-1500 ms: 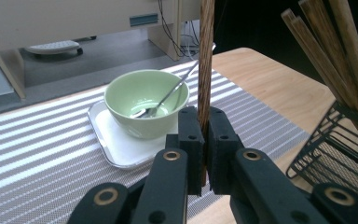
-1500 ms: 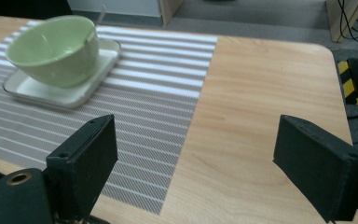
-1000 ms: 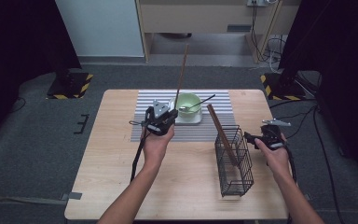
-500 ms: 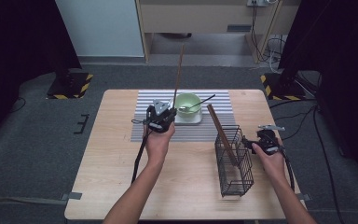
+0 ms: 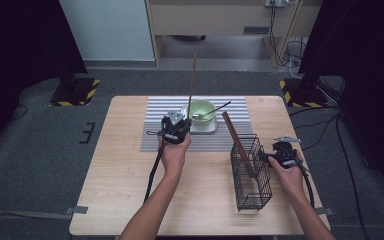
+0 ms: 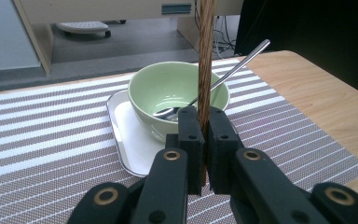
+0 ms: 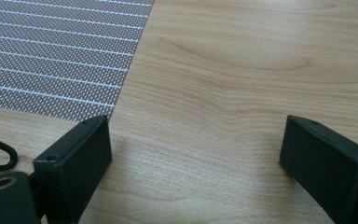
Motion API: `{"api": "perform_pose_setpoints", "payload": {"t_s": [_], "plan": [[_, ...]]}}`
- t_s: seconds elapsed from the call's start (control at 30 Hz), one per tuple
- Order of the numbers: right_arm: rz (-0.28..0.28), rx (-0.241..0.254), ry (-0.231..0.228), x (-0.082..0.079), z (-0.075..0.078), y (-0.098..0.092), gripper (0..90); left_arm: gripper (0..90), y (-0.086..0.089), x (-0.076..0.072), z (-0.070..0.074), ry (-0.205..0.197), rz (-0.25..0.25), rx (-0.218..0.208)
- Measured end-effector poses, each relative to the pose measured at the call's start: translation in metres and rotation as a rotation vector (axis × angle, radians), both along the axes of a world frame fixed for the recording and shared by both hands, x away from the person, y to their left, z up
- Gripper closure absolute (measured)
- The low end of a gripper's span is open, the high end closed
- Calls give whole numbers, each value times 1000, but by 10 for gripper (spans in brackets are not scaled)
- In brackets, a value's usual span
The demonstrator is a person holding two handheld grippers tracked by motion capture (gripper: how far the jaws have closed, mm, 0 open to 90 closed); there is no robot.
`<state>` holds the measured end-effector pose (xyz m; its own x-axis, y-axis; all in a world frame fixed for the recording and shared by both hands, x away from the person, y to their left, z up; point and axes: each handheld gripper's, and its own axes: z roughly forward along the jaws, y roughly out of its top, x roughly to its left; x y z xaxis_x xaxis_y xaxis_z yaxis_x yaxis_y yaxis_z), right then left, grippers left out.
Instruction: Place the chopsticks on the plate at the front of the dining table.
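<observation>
Left tongs point(image 6: 204, 140) hold the chopstick point(image 6: 206, 56) upright; right tongs point(image 7: 196, 154) gape.

No readable text or labels.

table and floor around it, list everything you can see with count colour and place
chopstick: 1, dark brown, upright in left gripper
chopstick in basket: 1, brown, leaning out of wire basket
wire basket: 1, black, table right side
bowl: 1, pale green, on white tray
spoon: 1, silver, resting in bowl
tray: 1, white, on placemat
placemat: 1, grey and white striped, far middle of table
table: 1, light wood
floor stands: 2, black with yellow stripes, behind table corners
left gripper: 1, black, shut on chopstick
right gripper: 1, black, open, beside basket
</observation>
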<state>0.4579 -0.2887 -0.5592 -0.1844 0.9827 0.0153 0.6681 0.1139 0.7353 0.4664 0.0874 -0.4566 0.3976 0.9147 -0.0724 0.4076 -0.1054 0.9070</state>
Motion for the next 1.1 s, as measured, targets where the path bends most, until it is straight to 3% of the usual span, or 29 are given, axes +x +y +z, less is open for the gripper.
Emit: {"api": "perform_pose_setpoints", "payload": {"t_s": [0.7,1.1], "plan": [[-3,2,6,0,-1,0,52,858,-22,3,-36,49,24,15],[-20,3,10,0,-1,1,45,857,-23,-4,-45,61,40,18]]}}
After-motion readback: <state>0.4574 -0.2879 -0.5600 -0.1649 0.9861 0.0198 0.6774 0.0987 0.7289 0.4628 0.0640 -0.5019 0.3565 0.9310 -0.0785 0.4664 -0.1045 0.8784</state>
